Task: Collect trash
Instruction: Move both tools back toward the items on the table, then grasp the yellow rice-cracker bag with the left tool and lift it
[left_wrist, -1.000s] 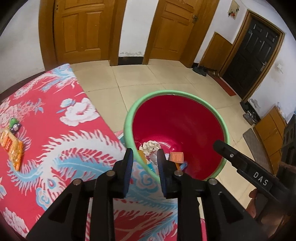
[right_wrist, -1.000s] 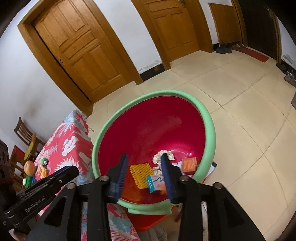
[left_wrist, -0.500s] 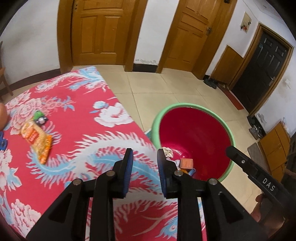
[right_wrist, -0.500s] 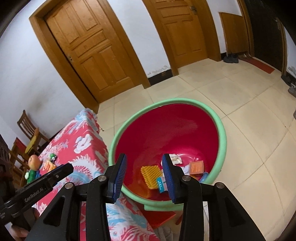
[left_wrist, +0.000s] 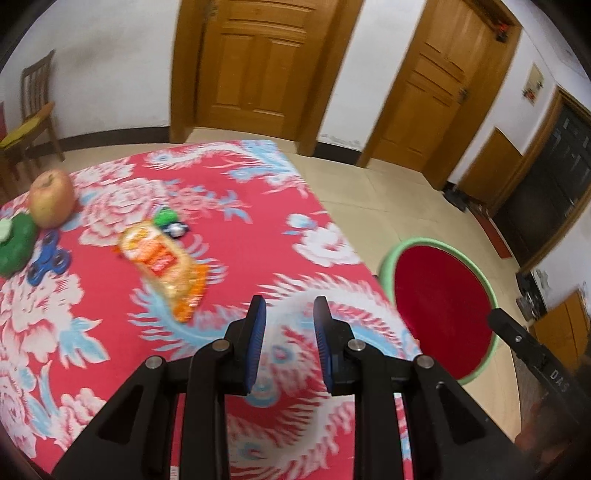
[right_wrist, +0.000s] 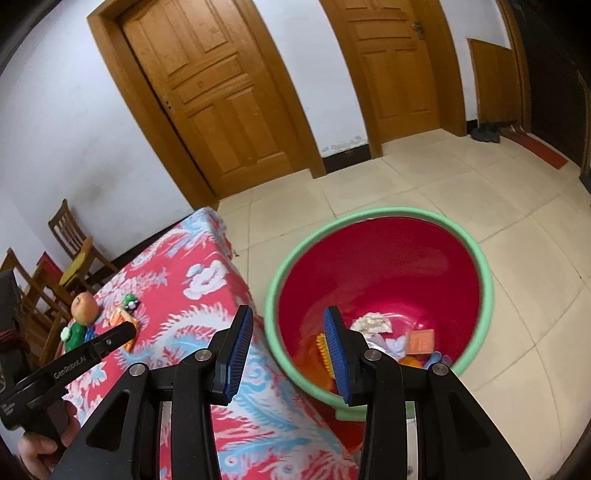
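An orange snack wrapper (left_wrist: 166, 266) lies on the red floral tablecloth (left_wrist: 229, 229), ahead and left of my left gripper (left_wrist: 288, 314), which is open and empty above the table. A red bin with a green rim (right_wrist: 380, 221) stands on the floor off the table's right edge; it holds several pieces of trash, among them an orange box (right_wrist: 419, 341) and crumpled paper (right_wrist: 371, 322). My right gripper (right_wrist: 286, 321) is open and empty, held between the table edge and the bin. The bin also shows in the left wrist view (left_wrist: 443, 295).
On the table's left are an apple (left_wrist: 51, 197), a green toy (left_wrist: 16, 243), a blue fidget spinner (left_wrist: 50, 260) and a small green toy car (left_wrist: 168, 221). Wooden chairs (right_wrist: 74, 243) stand behind the table. Wooden doors (left_wrist: 266, 62) line the far wall over a tiled floor (right_wrist: 424, 192).
My left gripper has swung left from over the bin to over the table, bringing the wrapper, apple and toys into view. My right gripper has drawn back from the bin and opened wider.
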